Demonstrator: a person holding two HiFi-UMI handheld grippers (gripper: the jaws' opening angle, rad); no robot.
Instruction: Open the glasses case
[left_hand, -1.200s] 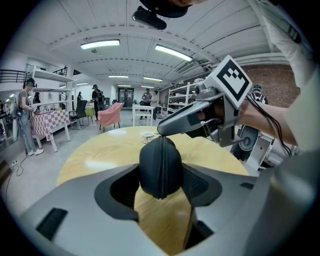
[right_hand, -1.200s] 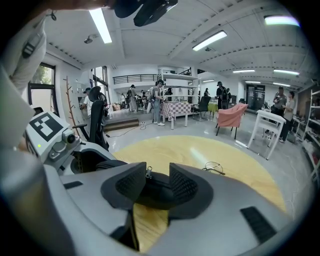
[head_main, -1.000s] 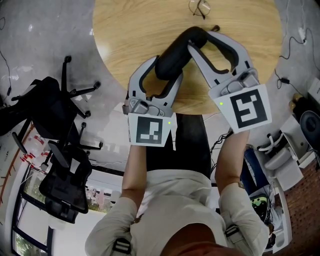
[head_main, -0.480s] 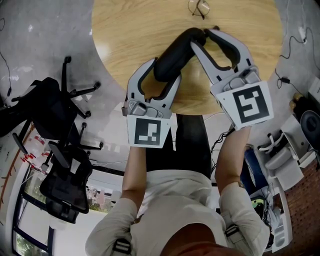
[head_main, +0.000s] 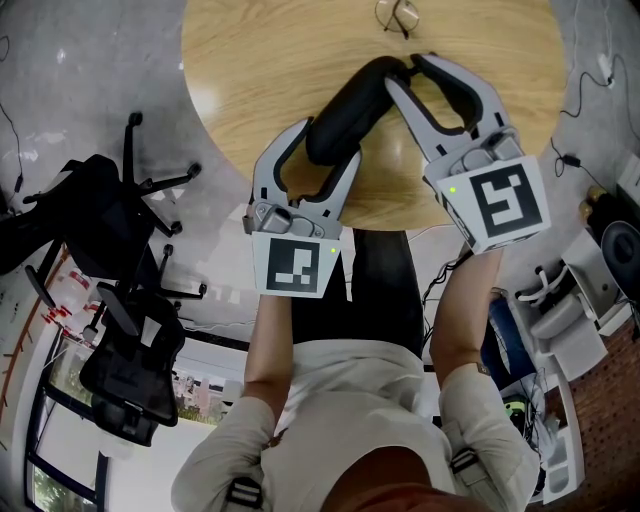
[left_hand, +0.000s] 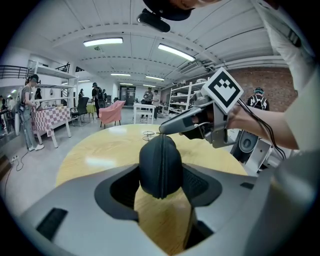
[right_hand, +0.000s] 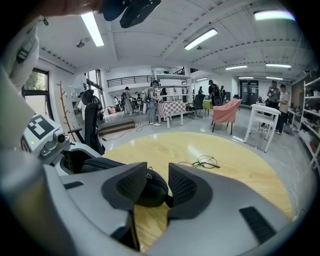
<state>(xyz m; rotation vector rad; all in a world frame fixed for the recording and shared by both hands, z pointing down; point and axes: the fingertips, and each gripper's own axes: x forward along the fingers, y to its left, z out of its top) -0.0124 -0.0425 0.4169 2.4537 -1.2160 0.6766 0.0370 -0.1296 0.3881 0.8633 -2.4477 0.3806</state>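
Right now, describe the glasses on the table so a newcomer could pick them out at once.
Start at the round wooden table. Past the black case, toward the far edge, lie the glasses. They are a thin wire frame alone on the bare wood, small and see-through where the case is bulky and solid black.

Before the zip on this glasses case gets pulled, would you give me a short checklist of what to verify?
1. Hold of the left tongs on the glasses case: ok, the pads press both sides of its near end.
2. State of the zip seam: ok, closed, nothing opened yet.
3. Place of the right tongs: ok, at the case's far end; their jaws have just been closing, with that end between them.
4. Pinch on the zip pull: not ok, jaws apart, pull beside one of them.
5. Spectacles clear of the case: ok, they lie apart on the table.
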